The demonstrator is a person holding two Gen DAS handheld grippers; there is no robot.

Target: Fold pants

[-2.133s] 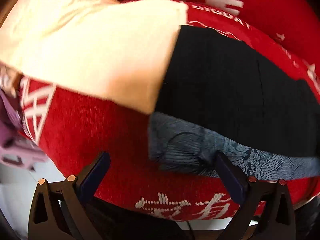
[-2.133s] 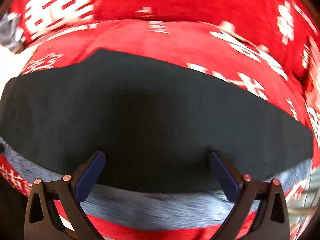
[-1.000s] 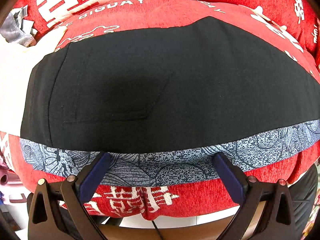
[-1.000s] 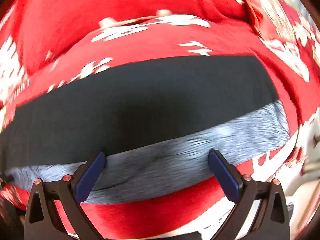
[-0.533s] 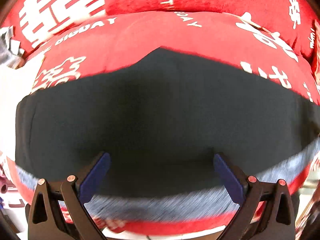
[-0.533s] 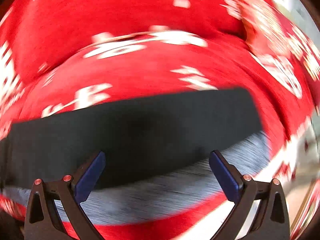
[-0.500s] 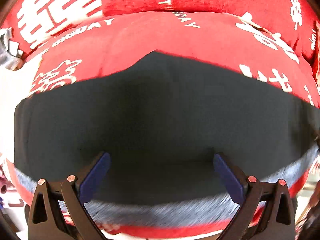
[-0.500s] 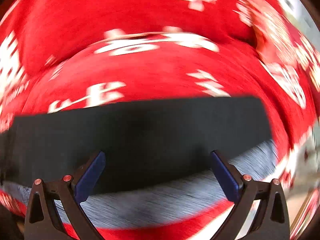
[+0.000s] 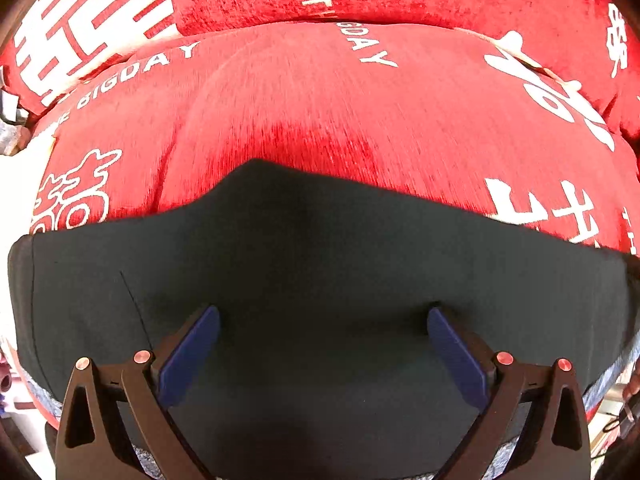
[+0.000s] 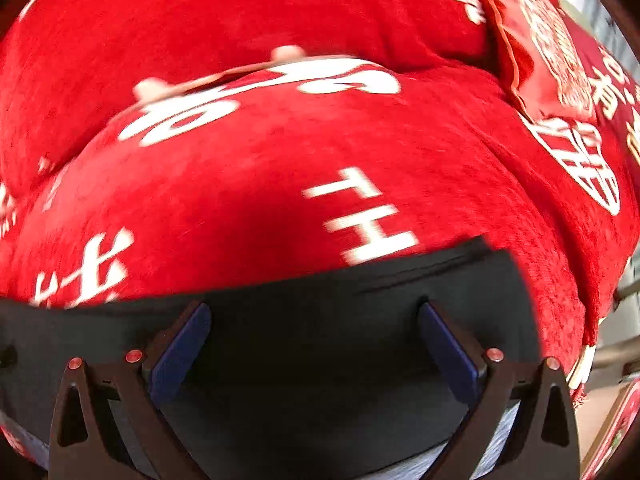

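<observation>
On the left wrist view: black pants (image 9: 320,280) spread flat over a red sofa cover (image 9: 320,100), printed "BIGDAY". Left gripper (image 9: 322,320) spread wide, empty, above the cloth. Soft, light, limp; best pinched at an edge or corner.

On the right wrist view: pants end (image 10: 460,280) with a seam line; letters "TH" on the cover (image 10: 280,152). Right gripper (image 10: 314,316) wide apart, empty.

Bare red sofa seat (image 9: 320,112) lies open beyond the black pants (image 9: 320,260); the sofa backrest (image 10: 200,20) and a red cushion (image 10: 552,52) wall it in.
</observation>
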